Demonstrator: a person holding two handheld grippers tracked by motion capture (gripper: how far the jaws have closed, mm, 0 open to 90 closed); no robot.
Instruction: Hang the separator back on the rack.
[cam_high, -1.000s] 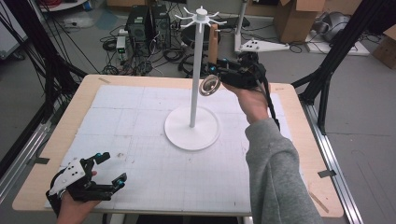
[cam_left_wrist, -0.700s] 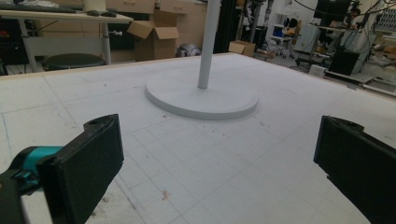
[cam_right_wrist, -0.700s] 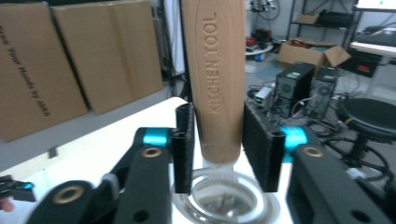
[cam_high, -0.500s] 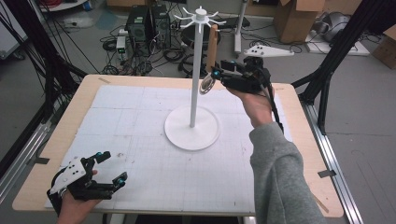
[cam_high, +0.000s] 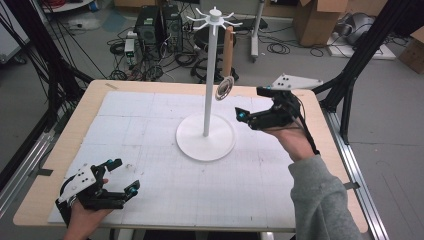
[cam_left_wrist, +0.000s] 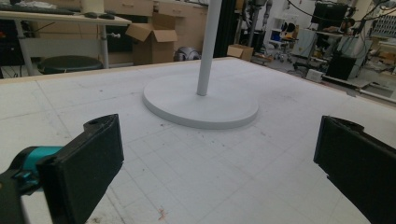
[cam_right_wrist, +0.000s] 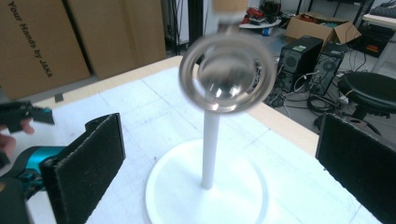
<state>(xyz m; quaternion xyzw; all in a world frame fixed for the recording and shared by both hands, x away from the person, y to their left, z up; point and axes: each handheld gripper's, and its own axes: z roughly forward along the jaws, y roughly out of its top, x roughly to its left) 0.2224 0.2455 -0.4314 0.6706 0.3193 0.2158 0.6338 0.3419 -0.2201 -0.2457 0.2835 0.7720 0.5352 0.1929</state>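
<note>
A white stand (cam_high: 209, 80) with hook arms at its top rises from a round base (cam_high: 205, 137) in the middle of the table. From one hook hangs a utensil with a wooden handle (cam_high: 228, 45) and a round metal head (cam_high: 224, 88). My right gripper (cam_high: 244, 117) is held open to the right of the stand, apart from the utensil. In the right gripper view the blurred metal head (cam_right_wrist: 227, 72) hangs ahead, between and above the open jaws (cam_right_wrist: 219, 163). My left gripper (cam_high: 125, 176) rests open and empty at the table's near left corner (cam_left_wrist: 215, 163).
A white gridded mat (cam_high: 150, 120) covers the wooden table (cam_high: 325, 150). Black frame posts (cam_high: 365, 55) stand at both sides. Computer cases (cam_high: 155, 25), cables and cardboard boxes (cam_high: 315, 20) lie on the floor beyond the far edge.
My right gripper, earlier up at the utensil's metal head, has drawn back down and to the right. The utensil now hangs free from the hook. The left gripper has stayed still.
</note>
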